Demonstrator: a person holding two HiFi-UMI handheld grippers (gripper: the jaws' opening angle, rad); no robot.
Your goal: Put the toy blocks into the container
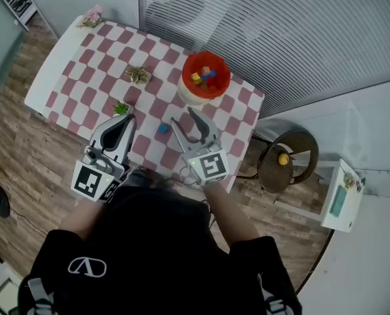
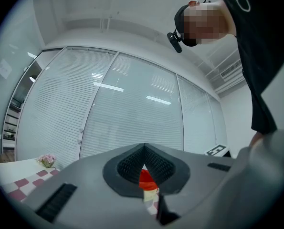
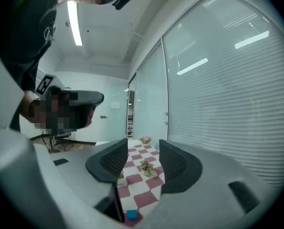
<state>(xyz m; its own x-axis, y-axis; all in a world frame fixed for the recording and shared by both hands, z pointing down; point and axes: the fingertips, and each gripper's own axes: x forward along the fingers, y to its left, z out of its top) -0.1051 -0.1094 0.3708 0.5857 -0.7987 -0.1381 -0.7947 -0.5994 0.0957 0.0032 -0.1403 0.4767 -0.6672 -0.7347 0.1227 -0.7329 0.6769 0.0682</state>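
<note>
Looks like the only loose piece left is the small blue cube block (image 1: 162,128). It sits on the red-and-white checked table (image 1: 96,77) just beside the left jaw of the right tongs (image 1: 181,115), roughly between the two tools. The round red plastic container (image 1: 185,67) is further back on the table with a handful of coloured blocks (image 1: 204,76) already in it. The right tongs (image 3: 142,149) are open with nothing in them, and in the right gripper view the cube (image 3: 131,216) shows low down, under the gap rather than inside it. The left tongs (image 1: 129,119) are closed tip to tip on nothing.

If it were me, I'd slide the right tongs sideways until the cube sits square between the pads. Then I'd get down close to the cloth and pinch two flat faces, not corners, because a cube that small probably pops out easily. After that, lift well over the rim before moving across.

Nothing really blocks the route. The brownish little potted plant (image 1: 137,75) and the small green plant (image 1: 120,107) are off to the left, and the pink flowers (image 1: 91,16) are at the far corner. The left tongs are near the cube though, so I'd keep them parked. The dark round stool (image 1: 299,143) is off the table to the right.
</note>
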